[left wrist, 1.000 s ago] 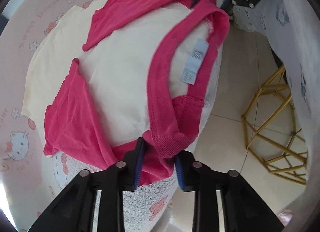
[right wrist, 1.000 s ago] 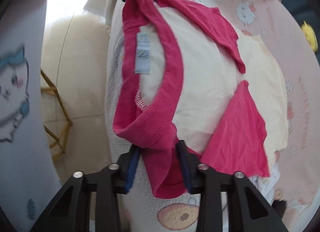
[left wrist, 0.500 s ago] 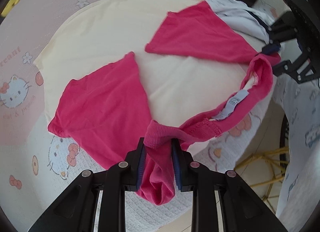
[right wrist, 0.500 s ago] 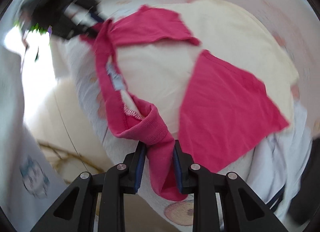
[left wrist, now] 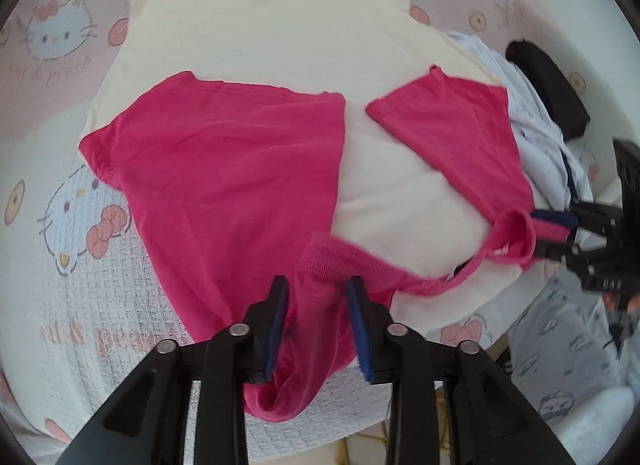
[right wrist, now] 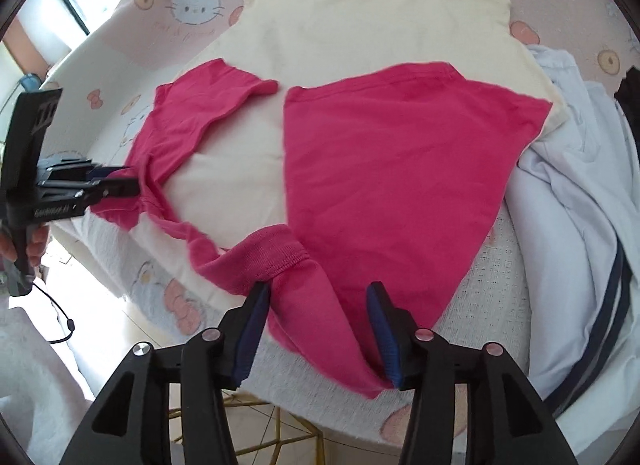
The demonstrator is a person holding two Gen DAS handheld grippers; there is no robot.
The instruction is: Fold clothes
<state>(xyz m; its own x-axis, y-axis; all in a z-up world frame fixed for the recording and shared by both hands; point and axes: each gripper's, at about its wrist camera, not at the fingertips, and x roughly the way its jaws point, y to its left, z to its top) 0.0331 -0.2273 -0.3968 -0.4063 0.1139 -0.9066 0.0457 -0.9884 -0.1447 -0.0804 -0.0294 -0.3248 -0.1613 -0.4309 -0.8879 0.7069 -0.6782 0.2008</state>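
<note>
Item: cream T-shirt point(left wrist: 260, 25) with pink sleeves and pink ribbed neckband point(left wrist: 344, 261), lying flat on a bed spread with a cartoon-cat sheet point(left wrist: 60, 201). Both sleeves are folded inward over the body, their edges near each other but apart. The neck end lies at the bed's near edge.

Left hand-held gripper point(left wrist: 316, 321): jaws have just been opening and stand apart; a bunch of pink shoulder fabric lies between the blue pads point(left wrist: 358, 325), which are not pressing on it.

Right hand-held gripper point(right wrist: 318, 329): jaws have just been opening, spread wider; the other pink shoulder lies loose between them.

Adjacent: a white garment with dark stripes point(right wrist: 580, 225), crumpled just beside the shirt. A gold wire frame point(right wrist: 280, 437) stands on the floor below the bed edge.
</note>
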